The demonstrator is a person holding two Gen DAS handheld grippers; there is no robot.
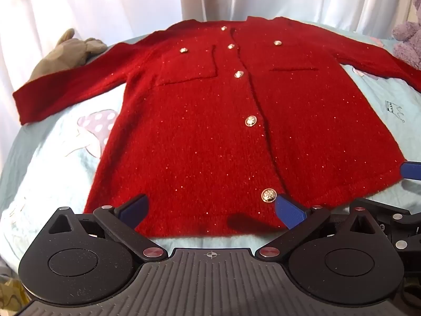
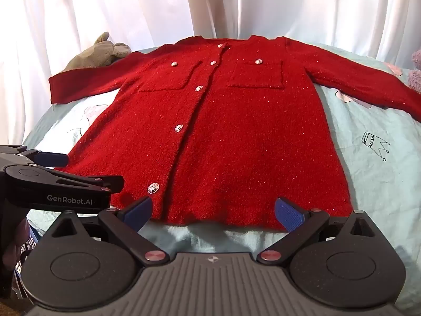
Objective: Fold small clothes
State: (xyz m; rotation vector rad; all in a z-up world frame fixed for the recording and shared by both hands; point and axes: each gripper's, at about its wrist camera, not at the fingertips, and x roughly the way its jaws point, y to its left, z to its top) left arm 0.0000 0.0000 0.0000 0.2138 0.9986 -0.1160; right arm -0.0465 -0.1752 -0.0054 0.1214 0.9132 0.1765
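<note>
The red knit cardigan point(image 1: 210, 121) lies face up and spread flat on a bed covered with a pale blue sheet point(image 1: 52, 163), buttoned down the front with gold buttons point(image 1: 250, 121), both sleeves stretched out to the sides and its hem nearest the cameras. It looks like a fuzzy, glitter-flecked knit: probably soft and limp, light, with enough nap to grip well and not slip between pads. It would likely sag and stretch if lifted by a single point, so it wants holding at two places at once. The metal buttons are the only hard parts, and a pad closing on one would seat badly. The two chest pockets point(image 2: 259, 75) add thickness where a fold crosses them.

Good places to take hold, in my judgement, are the cuff of the sleeve on the left point(image 1: 23, 102) or the hem corners point(image 2: 342, 218), where there is a free edge to pinch up off the sheet.

The left claw point(image 1: 211, 208) hangs over the hem near the lowest button, jaws spread wide and empty. The right claw point(image 2: 213, 210) hangs over the hem further right, likewise wide open with nothing between its blue pads point(image 2: 288, 213).

Beyond the sleeves lie a grey-green plush toy point(image 1: 65, 50) on the left and a purple one point(image 1: 407, 39) on the right, with white curtains point(image 2: 131, 8) behind.
</note>
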